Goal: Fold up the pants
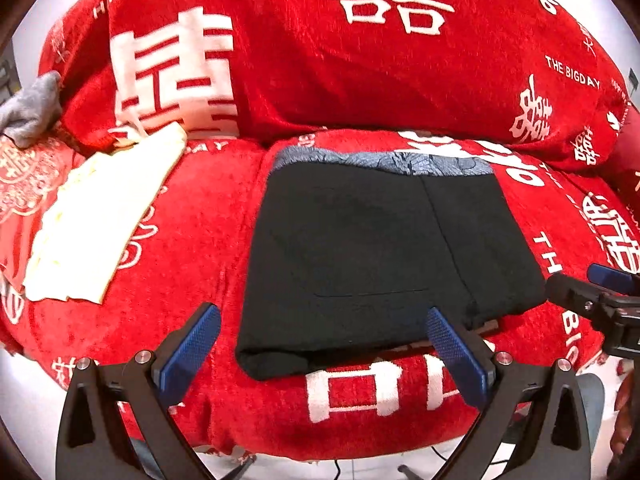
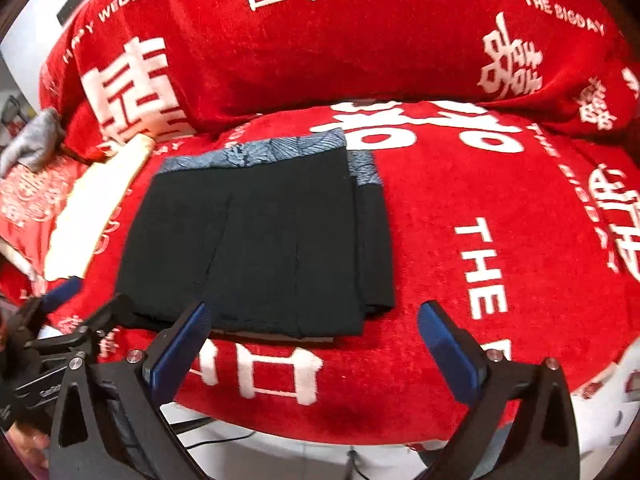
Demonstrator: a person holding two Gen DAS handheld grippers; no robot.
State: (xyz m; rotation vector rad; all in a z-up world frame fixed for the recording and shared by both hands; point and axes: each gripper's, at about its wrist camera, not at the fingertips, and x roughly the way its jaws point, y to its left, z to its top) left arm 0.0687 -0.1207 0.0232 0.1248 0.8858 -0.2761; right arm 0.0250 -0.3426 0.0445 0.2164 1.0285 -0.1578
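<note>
Where the fisheye frames curve away, several items are cut off: the grey cloth (image 1: 30, 110) at far left runs out of view, the cream folded garment (image 1: 100, 220) is partly lost behind the left gripper in the right wrist view, and the red wedding-print cover (image 1: 360, 80) loses its lettering at every edge. What lies beneath the seat's front edge, cables included, is too dim to name.

Item: black pants (image 1: 368, 256), folded into a compact rectangle, lying flat on the seat part of the cover. Blue-grey patterned waistband (image 1: 380, 160) at the far edge, toward the backrest. Layered folds show along the right side in the right wrist view; a pale strip peeks out under the near edge, material unclear.

Item: left gripper (image 1: 320, 348), fingers spread wide, holding nothing. Its blue pads (image 1: 192, 352) stand either side of the pants' near left corner, just in front of the fold; contact with the cloth cannot be told.

Item: right gripper (image 2: 316, 344), fingers likewise wide apart and holding nothing. It hangs just off the near right corner of the pants (image 2: 260, 240), the left pad overlapping the near edge in view, the right pad over bare red cover (image 2: 500, 220).

Both grippers sit near each other at the front edge.
</note>
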